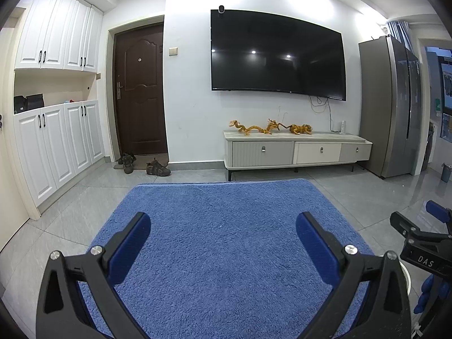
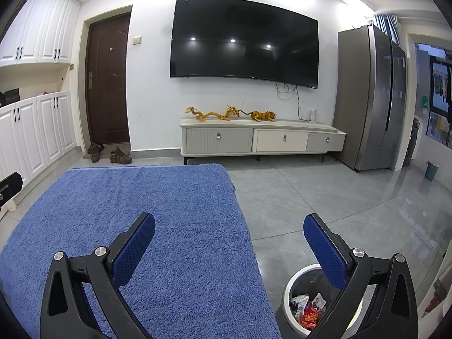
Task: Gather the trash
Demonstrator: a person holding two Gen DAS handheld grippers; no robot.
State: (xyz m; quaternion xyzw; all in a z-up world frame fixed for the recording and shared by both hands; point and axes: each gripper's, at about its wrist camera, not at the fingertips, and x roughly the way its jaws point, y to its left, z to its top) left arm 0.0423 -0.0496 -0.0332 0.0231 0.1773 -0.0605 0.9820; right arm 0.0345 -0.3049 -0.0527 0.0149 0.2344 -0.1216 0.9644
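My left gripper (image 1: 223,226) is open and empty above a blue fluffy cloth (image 1: 226,240) that covers a table. My right gripper (image 2: 229,228) is open and empty, over the cloth's right edge (image 2: 169,226). Below its right finger stands a white-rimmed trash bin (image 2: 293,285) on the floor; inside lie several wrappers and small cartons (image 2: 309,309). The right gripper also shows at the right edge of the left wrist view (image 1: 423,234). No loose trash shows on the cloth.
A TV stand (image 2: 262,138) with gold dragon figures stands under a wall TV (image 2: 245,39). A fridge (image 2: 373,99) is at right, a small blue bin (image 2: 431,170) beyond it. White cabinets (image 1: 56,141), a brown door and shoes (image 1: 158,167) are at left.
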